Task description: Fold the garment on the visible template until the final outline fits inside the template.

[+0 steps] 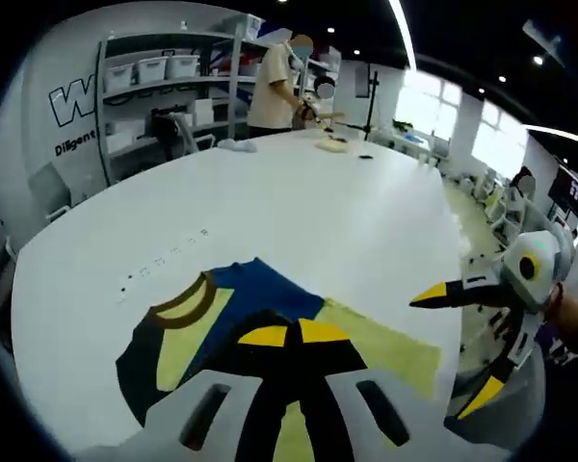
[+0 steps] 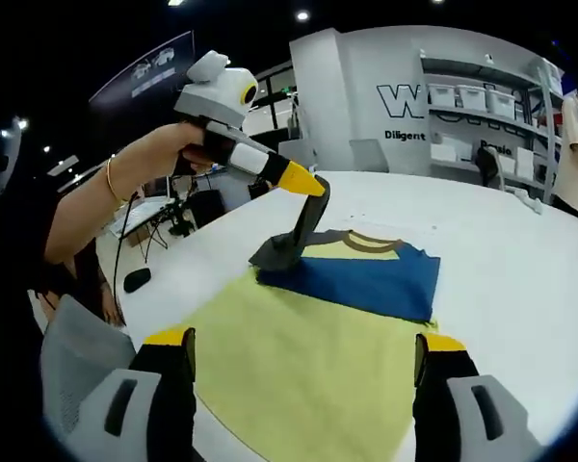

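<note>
shirt [image 2: 347, 318] flat on white surface [image 2: 520, 260] | left hand-held gripper [image 2: 303, 207] pinching its dark sleeve, lifted | right hand-held gripper [image 2: 303, 361] open just above hem

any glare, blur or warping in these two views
Left gripper view: ceiling light strips and windows blow out, the table edge bows from fisheye, own jaws slightly soft. Right gripper view: sharper, the shirt evenly lit, shelving curves at the rim.

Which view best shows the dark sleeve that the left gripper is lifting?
The right gripper view: the left gripper pinches the dark sleeve and lifts it off the table. In the left gripper view, the gripper's own closed jaws hide the pinch; some dark fabric shows beside them.
</note>
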Action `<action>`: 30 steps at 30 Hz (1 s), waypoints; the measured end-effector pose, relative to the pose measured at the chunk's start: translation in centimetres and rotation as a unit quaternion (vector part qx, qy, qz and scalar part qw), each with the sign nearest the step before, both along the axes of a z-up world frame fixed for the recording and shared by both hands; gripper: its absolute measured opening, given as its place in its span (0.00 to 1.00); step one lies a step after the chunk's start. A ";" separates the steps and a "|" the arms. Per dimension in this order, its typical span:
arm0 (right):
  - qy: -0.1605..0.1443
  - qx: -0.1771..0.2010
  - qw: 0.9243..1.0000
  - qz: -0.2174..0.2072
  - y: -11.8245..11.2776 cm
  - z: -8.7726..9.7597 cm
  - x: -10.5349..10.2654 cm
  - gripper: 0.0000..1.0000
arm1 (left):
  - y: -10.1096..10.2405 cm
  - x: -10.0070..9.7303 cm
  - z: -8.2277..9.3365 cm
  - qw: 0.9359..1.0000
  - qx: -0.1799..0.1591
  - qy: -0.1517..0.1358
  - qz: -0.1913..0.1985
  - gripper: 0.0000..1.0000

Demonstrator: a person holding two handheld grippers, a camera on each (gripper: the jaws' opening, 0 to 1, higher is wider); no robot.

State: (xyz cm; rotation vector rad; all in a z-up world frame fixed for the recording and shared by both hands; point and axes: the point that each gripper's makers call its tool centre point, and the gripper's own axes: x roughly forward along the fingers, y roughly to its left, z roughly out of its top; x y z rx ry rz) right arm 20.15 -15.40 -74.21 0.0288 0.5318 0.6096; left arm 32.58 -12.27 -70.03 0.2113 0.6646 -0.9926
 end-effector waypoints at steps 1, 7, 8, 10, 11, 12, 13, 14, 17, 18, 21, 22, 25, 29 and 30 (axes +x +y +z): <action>-0.003 0.008 1.000 0.000 0.3 0.2 0.4 0.90 | -0.4 0.0 -0.1 1.000 0.000 0.002 -0.003 0.00; -0.017 0.024 1.000 0.003 1.2 0.9 2.3 0.79 | -1.7 0.8 -0.3 1.000 -0.005 0.008 -0.002 0.00; -0.022 0.025 0.999 0.000 1.3 1.1 2.8 0.78 | -1.9 0.9 -0.4 1.000 -0.006 0.011 -0.001 0.00; -0.027 0.024 0.999 -0.001 1.4 1.2 3.6 0.74 | -2.2 0.9 -0.6 1.000 -0.008 0.015 -0.003 0.00; -0.031 0.023 0.999 -0.002 1.4 1.2 4.1 0.72 | -2.5 0.8 -0.7 1.000 -0.010 0.018 -0.005 0.00; -0.034 0.019 0.999 -0.003 1.4 1.3 4.7 0.69 | -2.7 0.8 -1.0 1.000 -0.008 0.019 -0.007 0.00; -0.039 0.019 0.999 -0.003 1.5 1.4 5.0 0.66 | -2.8 0.8 -1.1 1.000 -0.007 0.020 -0.008 0.00; -0.041 0.020 0.999 -0.004 1.6 1.5 5.3 0.64 | -3.0 0.9 -1.3 1.000 -0.006 0.021 -0.009 0.00; -0.047 0.015 0.999 -0.012 1.5 1.5 6.4 0.57 | -3.4 1.1 -1.6 1.000 -0.008 0.025 -0.010 0.00; -0.048 0.011 0.999 -0.015 1.5 1.4 6.7 0.53 | -3.6 1.1 -1.8 0.999 -0.009 0.031 -0.009 0.00; -0.053 -0.015 0.998 -0.029 0.5 0.9 8.0 0.41 | -4.4 1.4 -2.2 0.999 -0.013 0.039 -0.007 0.00; -0.053 -0.016 0.998 -0.034 0.3 0.9 8.2 0.37 | -4.5 1.5 -2.3 0.999 -0.013 0.039 -0.007 0.00; -0.052 -0.021 0.997 -0.046 -0.3 0.4 9.1 0.27 | -5.3 1.8 -2.9 0.999 -0.013 0.043 -0.005 0.00; -0.040 -0.019 0.996 -0.077 -1.5 -0.5 10.3 0.18 | -6.2 1.9 -4.1 0.998 -0.010 0.054 -0.006 0.00; -0.034 -0.022 0.996 -0.081 -1.8 -0.9 10.7 0.15 | -6.5 2.0 -4.6 0.998 -0.007 0.056 -0.007 0.00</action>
